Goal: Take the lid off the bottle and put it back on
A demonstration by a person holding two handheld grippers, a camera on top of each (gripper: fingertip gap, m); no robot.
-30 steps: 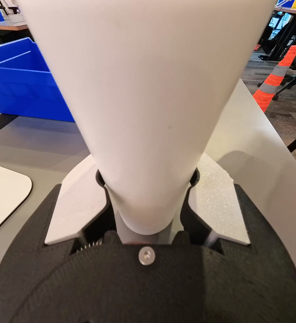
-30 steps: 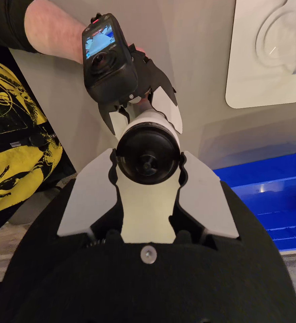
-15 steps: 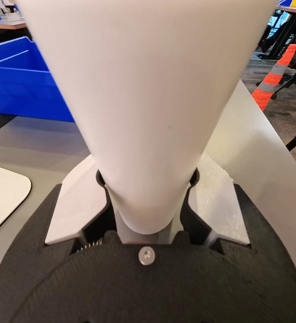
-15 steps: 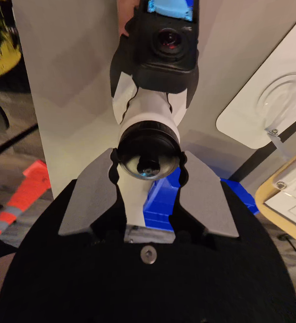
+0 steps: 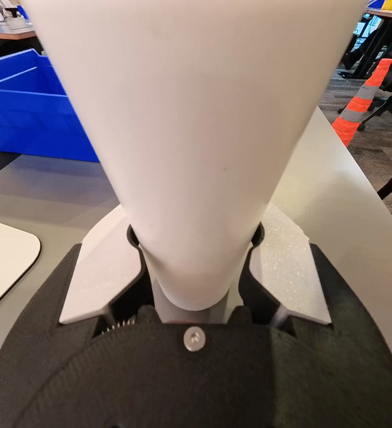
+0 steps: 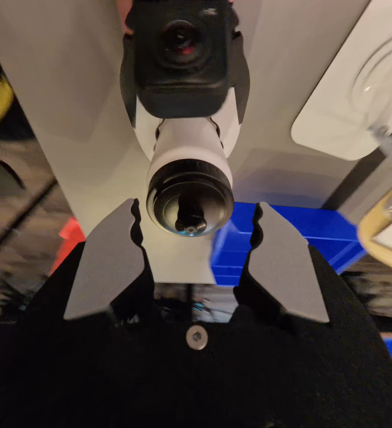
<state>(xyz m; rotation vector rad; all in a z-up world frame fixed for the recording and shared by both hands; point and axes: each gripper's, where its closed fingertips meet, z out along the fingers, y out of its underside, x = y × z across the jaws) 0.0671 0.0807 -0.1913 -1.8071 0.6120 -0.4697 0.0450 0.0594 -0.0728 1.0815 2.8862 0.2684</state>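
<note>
A smooth, matt white plastic is shown by the bottle (image 5: 190, 139); its black lid (image 6: 190, 208) is glossy. The hand-held gripper fingers (image 6: 111, 261) are faced in matt grey, and the blue bin (image 5: 28, 120) is of smooth plastic.

Right gripper (image 6: 196, 222): we now see its jaws spread apart, clear of the black lid (image 6: 190, 199) they clamped half a second ago.
Lid: it now sits just ahead of the fingertips, untouched, on the white bottle (image 6: 190, 148).
</note>
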